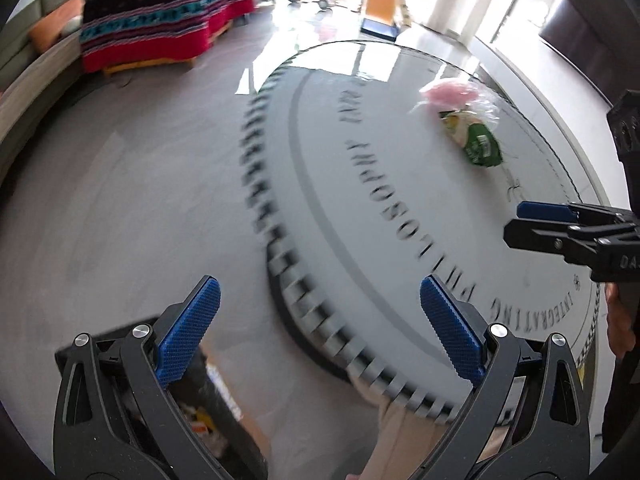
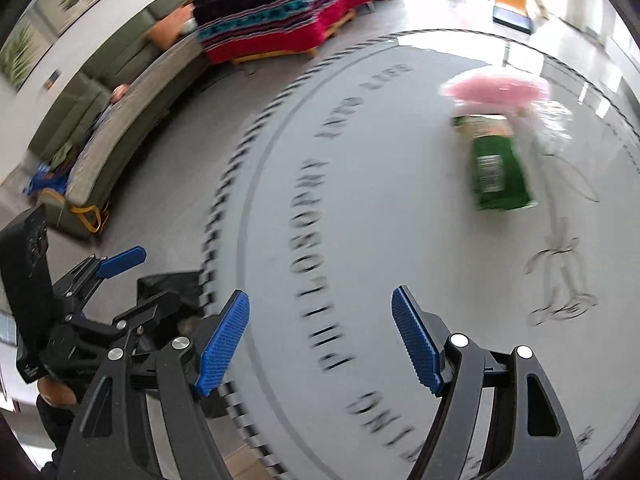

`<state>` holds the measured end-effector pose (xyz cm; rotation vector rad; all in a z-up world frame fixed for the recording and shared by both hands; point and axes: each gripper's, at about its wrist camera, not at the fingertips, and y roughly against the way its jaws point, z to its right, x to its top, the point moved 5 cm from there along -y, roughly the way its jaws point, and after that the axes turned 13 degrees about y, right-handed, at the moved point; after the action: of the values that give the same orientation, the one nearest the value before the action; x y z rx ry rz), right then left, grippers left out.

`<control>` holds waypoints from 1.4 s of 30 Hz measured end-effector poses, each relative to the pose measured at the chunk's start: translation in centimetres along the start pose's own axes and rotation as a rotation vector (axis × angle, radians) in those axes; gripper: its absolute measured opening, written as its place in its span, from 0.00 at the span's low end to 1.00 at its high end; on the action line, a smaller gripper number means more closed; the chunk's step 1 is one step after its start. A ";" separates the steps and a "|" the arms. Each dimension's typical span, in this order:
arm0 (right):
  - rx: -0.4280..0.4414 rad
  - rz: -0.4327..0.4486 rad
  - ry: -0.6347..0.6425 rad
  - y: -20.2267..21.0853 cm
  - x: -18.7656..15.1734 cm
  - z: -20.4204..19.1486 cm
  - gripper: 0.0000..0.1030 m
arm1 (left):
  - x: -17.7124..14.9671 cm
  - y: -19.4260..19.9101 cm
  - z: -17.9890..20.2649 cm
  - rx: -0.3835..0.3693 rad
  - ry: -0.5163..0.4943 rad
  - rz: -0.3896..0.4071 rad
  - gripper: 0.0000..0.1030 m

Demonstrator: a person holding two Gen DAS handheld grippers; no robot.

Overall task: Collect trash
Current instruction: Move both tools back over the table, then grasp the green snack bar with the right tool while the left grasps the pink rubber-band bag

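Trash sits on the far side of a round grey table (image 2: 360, 240): a green packet (image 2: 500, 172) lying flat, with a pink crumpled bag (image 2: 496, 90) touching its far end and some clear plastic wrap (image 2: 556, 128) just beside both. Motion blur softens all three. Table rim carries a dark toothed pattern, with a ring of printed lettering inside it and a thin line drawing of a figure near the right edge.

Left gripper (image 1: 320, 332): blue pads spread wide, nothing between them, hanging over the table's near edge and the grey floor (image 1: 120, 200). Right gripper (image 2: 320, 340): also spread, empty, over the lettering, well short of the packet. Each gripper shows at the side of the other's view.

Below the left gripper, a black bin (image 1: 200, 400) on the floor with scraps inside. Further back, a green sofa (image 2: 120, 92) along the wall and a red patterned cloth (image 2: 280, 12) over a wooden frame.
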<state>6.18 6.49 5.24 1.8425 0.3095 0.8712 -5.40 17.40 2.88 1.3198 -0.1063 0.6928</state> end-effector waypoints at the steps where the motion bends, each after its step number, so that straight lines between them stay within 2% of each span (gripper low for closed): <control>1: -0.008 0.001 -0.010 0.1 0.2 1.0 0.72 | 0.6 -0.5 0.8 -0.008 -0.015 -0.005 0.94; 6: -0.049 0.007 -0.052 0.1 1.9 5.8 0.72 | 3.2 -3.1 4.6 -0.037 -0.071 -0.027 0.94; 12: -0.143 0.001 -0.081 -1.1 5.2 11.6 0.72 | 6.3 -6.6 7.9 -0.081 -0.097 -0.064 0.94; 17: -0.179 -0.072 -0.079 -4.5 6.4 13.9 0.72 | 7.9 -9.3 9.9 -0.103 -0.126 -0.103 0.94; 21: -0.170 -0.111 -0.083 -6.7 6.7 14.8 0.72 | 8.8 -11.1 10.7 -0.095 -0.136 -0.126 0.94; 23: -0.170 -0.116 -0.080 -7.3 6.7 15.2 0.65 | 9.2 -11.8 10.9 -0.088 -0.142 -0.134 0.94; 24: -0.168 -0.125 -0.080 -7.7 6.5 15.5 0.54 | 9.4 -12.1 11.0 -0.088 -0.145 -0.137 0.94; 27: -0.129 -0.106 -0.103 -7.7 6.1 16.3 0.51 | 9.8 -13.0 11.8 -0.097 -0.167 -0.153 0.94; 30: -0.173 -0.096 -0.114 -6.6 4.8 17.6 0.50 | 10.2 -13.6 13.1 -0.108 -0.218 -0.154 0.94; 35: -0.170 -0.093 -0.159 -4.8 2.2 19.9 0.50 | 11.6 -15.3 16.0 -0.146 -0.283 -0.188 0.94; 42: -0.158 -0.078 -0.231 -1.8 -2.1 23.3 0.51 | 15.9 -17.6 20.7 -0.159 -0.357 -0.179 0.94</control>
<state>21.09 -10.14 -2.05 1.7515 0.1611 0.6041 22.75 3.49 0.74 1.2704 -0.3208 0.2857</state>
